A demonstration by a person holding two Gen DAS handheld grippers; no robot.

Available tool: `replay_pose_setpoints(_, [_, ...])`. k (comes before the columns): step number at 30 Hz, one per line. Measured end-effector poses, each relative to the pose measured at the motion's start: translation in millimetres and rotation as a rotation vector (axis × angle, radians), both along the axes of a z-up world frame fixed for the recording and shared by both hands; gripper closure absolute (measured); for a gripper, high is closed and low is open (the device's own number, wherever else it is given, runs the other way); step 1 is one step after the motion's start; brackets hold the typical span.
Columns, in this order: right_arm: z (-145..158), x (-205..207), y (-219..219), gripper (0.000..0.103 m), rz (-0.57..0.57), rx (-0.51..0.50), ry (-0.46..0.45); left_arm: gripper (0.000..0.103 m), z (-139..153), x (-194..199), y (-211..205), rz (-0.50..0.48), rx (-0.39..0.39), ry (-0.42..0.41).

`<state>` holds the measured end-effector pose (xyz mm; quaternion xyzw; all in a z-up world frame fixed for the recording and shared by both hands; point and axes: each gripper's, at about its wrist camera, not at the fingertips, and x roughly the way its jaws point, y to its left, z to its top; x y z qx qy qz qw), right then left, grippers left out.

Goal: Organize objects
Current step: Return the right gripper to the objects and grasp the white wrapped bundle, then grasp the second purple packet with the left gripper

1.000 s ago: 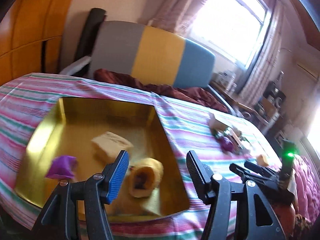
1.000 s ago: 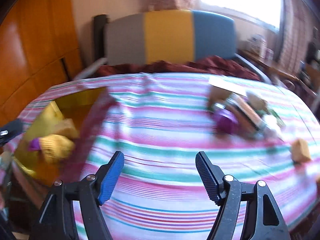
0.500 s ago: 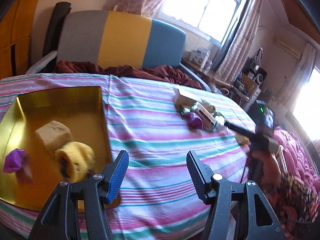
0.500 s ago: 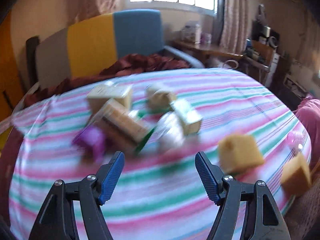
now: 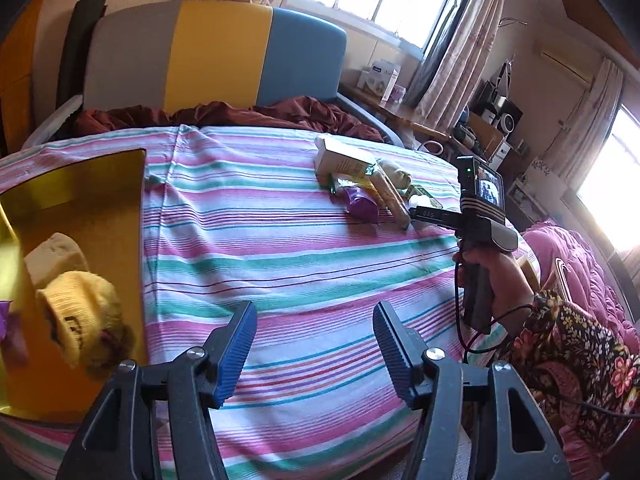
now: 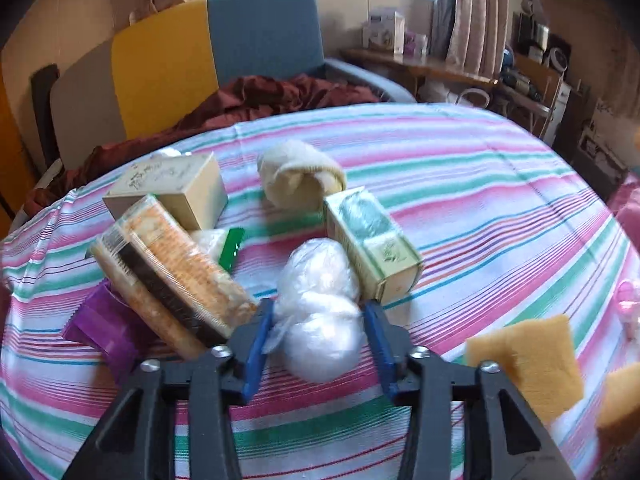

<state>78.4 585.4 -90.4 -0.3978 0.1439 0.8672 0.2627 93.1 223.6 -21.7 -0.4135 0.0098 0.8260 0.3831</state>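
Biscuit pack [image 6: 172, 276] & green box [image 6: 372, 244] crowd clear plastic bag [image 6: 320, 304]: white, crinkly. R gripper [image 6: 318, 322] jaws closing round bag. L gripper [image 5: 314, 350] jaws wide, empty, over striped cloth [image 5: 280, 240].

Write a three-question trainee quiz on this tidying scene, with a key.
1. True or false: the left gripper holds a box.
2. What lies between the right gripper's closing jaws? A) purple box B) clear plastic bag of white stuff C) yellow sponge
3. Name the container holding the yellow knitted item.

Key
1. False: it is open and holds nothing, over the striped cloth.
2. B, the clear plastic bag, beside the green-and-cream carton.
3. The gold tray.
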Motion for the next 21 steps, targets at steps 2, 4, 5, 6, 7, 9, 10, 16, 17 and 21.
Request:
replay_pose_setpoints(2, [-1,2,0,0.064,-0.001,-0.005,0.009,0.042,-2,-3,8,-0.005,-0.003,-0.01])
replay_pose_setpoints(4, [0,5,-2,0.066,0.001,0.004,0.019,0.042,-3,-6,17,-0.011,-0.007,-0.02])
replay_pose_setpoints(5, [1,7,-4,0.066,0.001,0.012,0.021,0.042,-4,-8,21,-0.015,-0.007,-0.025])
replay_pose_setpoints(6, [1,8,-7,0.066,0.001,0.024,0.023,0.042,-5,-10,26,-0.017,-0.008,-0.03])
replay_pose_setpoints(7, [2,10,-11,0.066,0.011,0.033,0.026,0.042,-6,-12,32,-0.02,-0.011,-0.033])
replay_pose_setpoints(9, [4,14,-19,0.066,0.014,0.057,0.03,0.042,-8,-15,44,-0.034,-0.019,-0.038])
replay_pose_setpoints(10, [4,16,-22,0.066,0.012,0.066,0.032,0.042,-9,-17,49,-0.037,-0.024,-0.04])
replay_pose_setpoints(16, [0,32,-24,0.066,-0.016,0.029,0.057,0.036,-15,-33,92,-0.042,-0.056,-0.024])
replay_pose_setpoints(17, [-1,33,-23,0.066,-0.023,0.024,0.059,0.035,-17,-36,101,-0.04,-0.072,-0.011])
replay_pose_setpoints(21, [-1,40,-24,0.066,-0.035,0.022,0.078,0.032,-23,-52,138,-0.06,-0.121,0.022])
